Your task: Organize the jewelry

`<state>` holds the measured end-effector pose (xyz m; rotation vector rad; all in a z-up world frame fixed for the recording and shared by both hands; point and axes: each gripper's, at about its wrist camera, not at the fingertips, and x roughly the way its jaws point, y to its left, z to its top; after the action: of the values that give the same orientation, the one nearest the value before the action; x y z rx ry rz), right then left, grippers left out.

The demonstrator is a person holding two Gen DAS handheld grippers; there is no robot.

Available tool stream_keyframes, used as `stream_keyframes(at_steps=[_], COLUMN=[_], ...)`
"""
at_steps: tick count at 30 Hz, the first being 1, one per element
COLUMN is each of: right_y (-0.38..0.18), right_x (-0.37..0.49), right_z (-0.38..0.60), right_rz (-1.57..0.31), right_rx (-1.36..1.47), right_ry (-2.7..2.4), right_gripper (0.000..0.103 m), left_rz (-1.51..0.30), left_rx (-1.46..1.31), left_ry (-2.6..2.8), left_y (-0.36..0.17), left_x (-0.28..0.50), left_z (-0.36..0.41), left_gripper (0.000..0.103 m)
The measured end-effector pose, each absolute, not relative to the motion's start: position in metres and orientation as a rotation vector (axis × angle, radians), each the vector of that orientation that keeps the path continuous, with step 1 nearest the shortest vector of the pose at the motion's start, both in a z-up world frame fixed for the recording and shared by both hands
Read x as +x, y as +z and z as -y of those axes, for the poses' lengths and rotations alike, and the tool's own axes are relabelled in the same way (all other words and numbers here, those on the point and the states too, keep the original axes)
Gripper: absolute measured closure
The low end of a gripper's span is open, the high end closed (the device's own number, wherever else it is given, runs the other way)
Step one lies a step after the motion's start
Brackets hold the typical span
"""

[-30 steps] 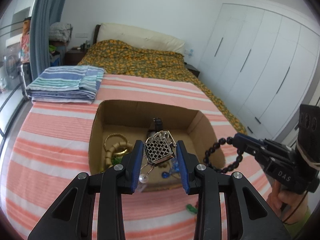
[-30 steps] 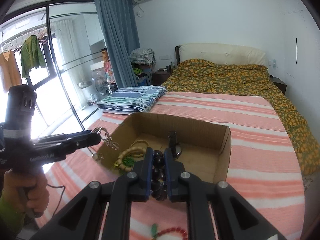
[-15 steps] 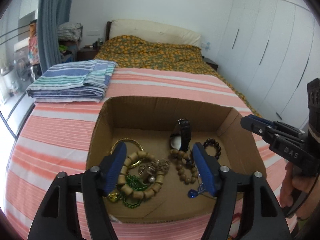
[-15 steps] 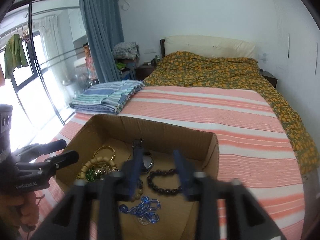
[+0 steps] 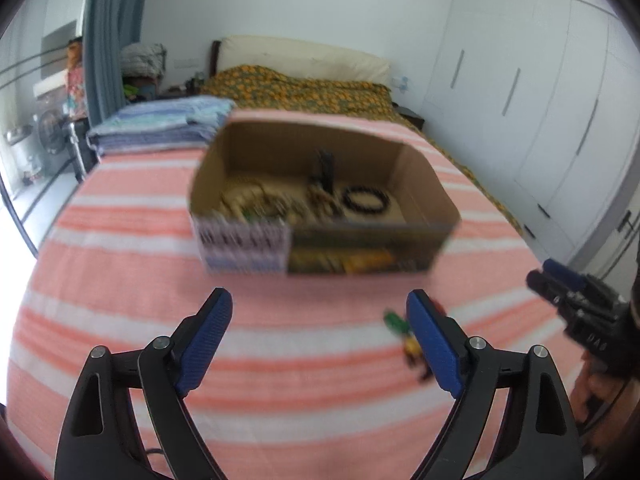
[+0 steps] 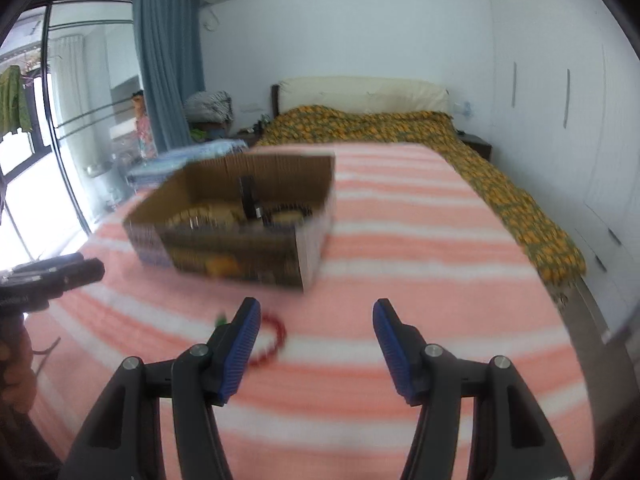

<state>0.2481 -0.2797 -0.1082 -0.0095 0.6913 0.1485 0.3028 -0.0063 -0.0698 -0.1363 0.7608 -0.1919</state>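
Both grippers, left (image 5: 319, 336) and right (image 6: 316, 344), gaped wide, empty. A red bead bracelet (image 6: 272, 340), probably light and limp, lay at nine o'clock of the right gripper; pinch its strand. The box (image 5: 320, 248) sat at twelve.

Striped orange-white cover (image 5: 280, 360) w/ folded blue towels (image 5: 160, 126) at far left, floral blanket (image 6: 400, 128) behind, white wardrobe (image 5: 540, 120) on right.

Daylight floods through a glass sliding door (image 6: 36, 168) past a blue curtain (image 6: 168, 64) into a white-walled bedroom with built-in wardrobes (image 5: 532, 92).
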Motion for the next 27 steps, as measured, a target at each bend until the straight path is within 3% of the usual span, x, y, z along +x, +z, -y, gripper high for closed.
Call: stream_keyframes(at_steps=[5, 21, 26, 27], right_y=[-0.152, -0.165, -0.170, -0.170], right_x=[0.199, 0.173, 0.171, 0.170], right_z=[0.284, 0.288, 0.283, 0.281], right_rz=[-0.802, -0.779, -0.784, -0.784], right_rx=[0.079, 0.131, 0.137, 0.134], right_ry=[0.110, 0.119, 0.144, 0.147], right_gripper=[0.043, 0.043, 0.043, 0.043], left_rz=[-0.824, -0.902, -0.907, -0.905], left_rx=[-0.141, -0.020, 0.000, 0.001], left_ry=[-0.293, -0.267, -0.253, -0.258], left_y=[-0.103, -0.152, -0.154, -0.153], left_x=[0.276, 0.312, 0.317, 0.317], left_z=[0.045, 0.111, 0.116, 0.117], left_gripper=[0.013, 0.018, 0.032, 0.041])
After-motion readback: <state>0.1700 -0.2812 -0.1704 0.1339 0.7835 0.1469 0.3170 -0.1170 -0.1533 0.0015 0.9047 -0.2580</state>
